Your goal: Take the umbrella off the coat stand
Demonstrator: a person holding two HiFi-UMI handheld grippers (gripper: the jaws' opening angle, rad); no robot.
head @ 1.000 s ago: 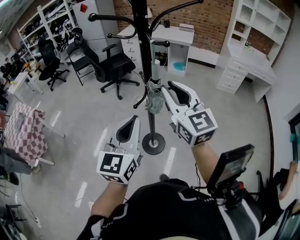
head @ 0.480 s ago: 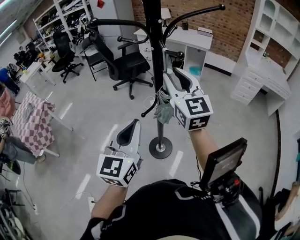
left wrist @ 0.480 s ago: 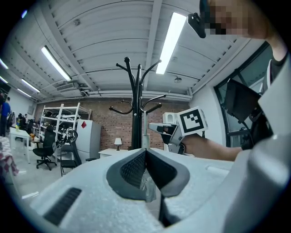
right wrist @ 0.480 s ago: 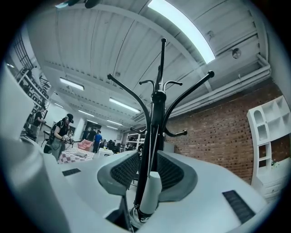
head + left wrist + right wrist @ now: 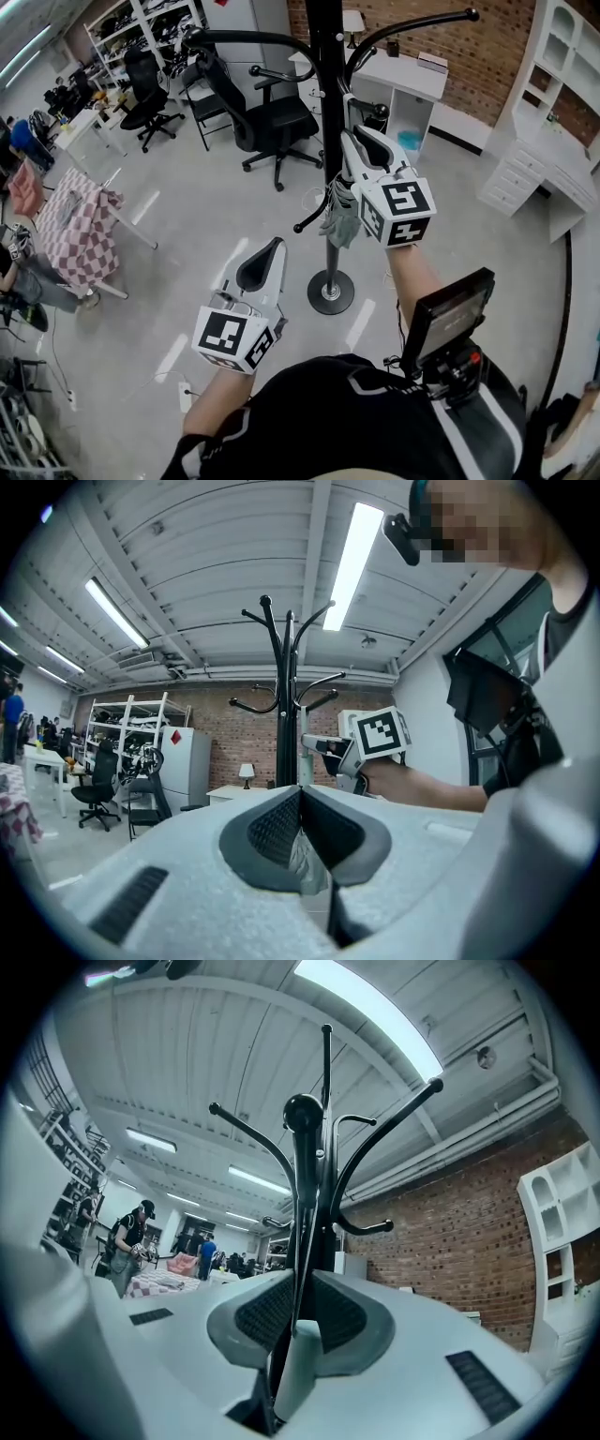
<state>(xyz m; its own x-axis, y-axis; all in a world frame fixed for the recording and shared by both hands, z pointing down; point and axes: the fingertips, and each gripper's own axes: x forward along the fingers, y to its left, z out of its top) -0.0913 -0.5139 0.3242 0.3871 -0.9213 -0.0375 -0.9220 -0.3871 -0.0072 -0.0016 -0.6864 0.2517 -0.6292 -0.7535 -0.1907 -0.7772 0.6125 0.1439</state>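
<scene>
Jaws of the right gripper clamp the umbrella beside the coat stand; those of the left gripper meet.

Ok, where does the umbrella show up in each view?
Head view: the umbrella hangs at centre, against the coat stand pole, held by the right tool.
Left gripper view: centre, just right of the pole.
Right gripper view: bottom centre, its handle clamped in the tool.
Shared landmark: the black pole.

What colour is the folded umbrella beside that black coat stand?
Greyish green; the folded umbrella shows best in the head view.
</scene>
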